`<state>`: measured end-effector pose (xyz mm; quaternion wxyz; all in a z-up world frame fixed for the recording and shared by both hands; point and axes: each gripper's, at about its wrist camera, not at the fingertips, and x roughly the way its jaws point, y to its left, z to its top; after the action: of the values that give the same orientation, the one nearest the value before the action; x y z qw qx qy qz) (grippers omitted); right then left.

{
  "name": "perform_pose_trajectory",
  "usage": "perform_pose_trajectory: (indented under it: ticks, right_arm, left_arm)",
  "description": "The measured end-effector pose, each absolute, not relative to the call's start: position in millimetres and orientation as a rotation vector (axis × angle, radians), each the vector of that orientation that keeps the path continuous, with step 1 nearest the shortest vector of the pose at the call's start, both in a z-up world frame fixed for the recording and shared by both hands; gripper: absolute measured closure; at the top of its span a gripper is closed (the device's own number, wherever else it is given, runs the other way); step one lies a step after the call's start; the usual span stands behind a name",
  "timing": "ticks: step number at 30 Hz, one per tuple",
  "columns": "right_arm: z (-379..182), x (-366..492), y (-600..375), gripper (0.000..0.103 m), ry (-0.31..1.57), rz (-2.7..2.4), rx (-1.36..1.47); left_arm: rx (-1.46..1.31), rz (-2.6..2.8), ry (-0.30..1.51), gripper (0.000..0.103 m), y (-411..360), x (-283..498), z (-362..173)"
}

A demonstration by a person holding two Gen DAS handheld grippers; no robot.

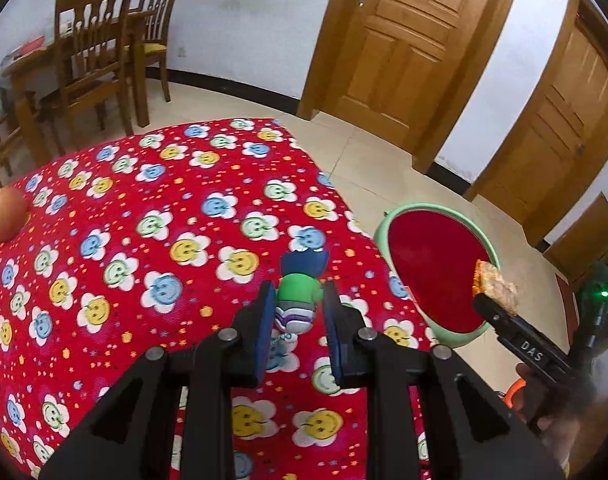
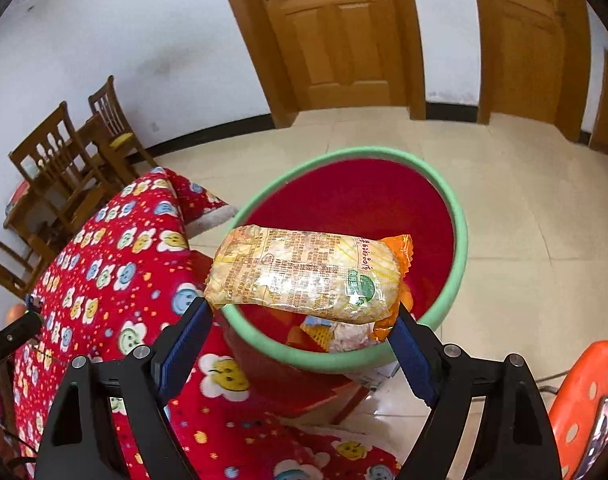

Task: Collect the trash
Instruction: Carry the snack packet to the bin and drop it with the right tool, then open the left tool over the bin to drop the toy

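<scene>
Two tools are at work over a counter [image 1: 152, 208] draped in a red cloth printed with smiling flowers. The right tool [image 2: 304, 320] holds a snack packet [image 2: 304, 276] lengthwise between its blue pads [image 2: 184, 340], one pad at each end, so the jaws stand fairly wide with the packet spanning the gap. The packet is yellow and clear with an orange crimped end, and it hangs directly ahead of the tool, above the open mouth of a red bin [image 2: 460, 240] with a pale green rim. Below the packet, inside the bin, another wrapper [image 2: 324, 334] lies against the near wall. From the left wrist view the same bin [image 1: 388, 224] stands ahead and to the right of the left tool, off the edge of the counter, and the right tool [image 1: 488, 292] shows there with the packet [image 1: 498, 286] gripped at its tip over the rim.

The left tool [image 1: 298, 312] sits low over the cloth with its jaws narrowly apart around a small toy figure [image 1: 298, 296] in a green shirt with dark blue hair. Whether the pads actually press on the figure I cannot tell. Far to its left an apple [image 1: 6, 214] rests on the counter. Beyond it stand wooden chairs [image 1: 92, 52] and a wooden door [image 1: 408, 40]. An orange stool [image 2: 584, 392] stands to the right of the right tool.
</scene>
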<state>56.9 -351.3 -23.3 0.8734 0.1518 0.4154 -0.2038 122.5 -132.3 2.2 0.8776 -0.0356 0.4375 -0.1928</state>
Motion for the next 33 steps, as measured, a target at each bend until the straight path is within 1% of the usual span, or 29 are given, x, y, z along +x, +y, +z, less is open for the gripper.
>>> perform_pose_trajectory:
  ticks: [9,22,33]
  right_arm:
    - [-24.7,51.5,-372.5,0.014,0.858,-0.439,0.362]
    - [-11.7,37.2,-383.8,0.013,0.815,-0.434,0.351]
    - [-6.8,15.3,-399.6,0.013,0.797,-0.484,0.332]
  left_arm:
    - [-0.038,-0.437,0.914,0.080,-160.7,124.6,4.7]
    - [0.004,-0.499,0.922,0.080,-201.3,127.0,2.8]
    - [0.047,-0.594,0.901,0.080,-251.0,128.5,9.1]
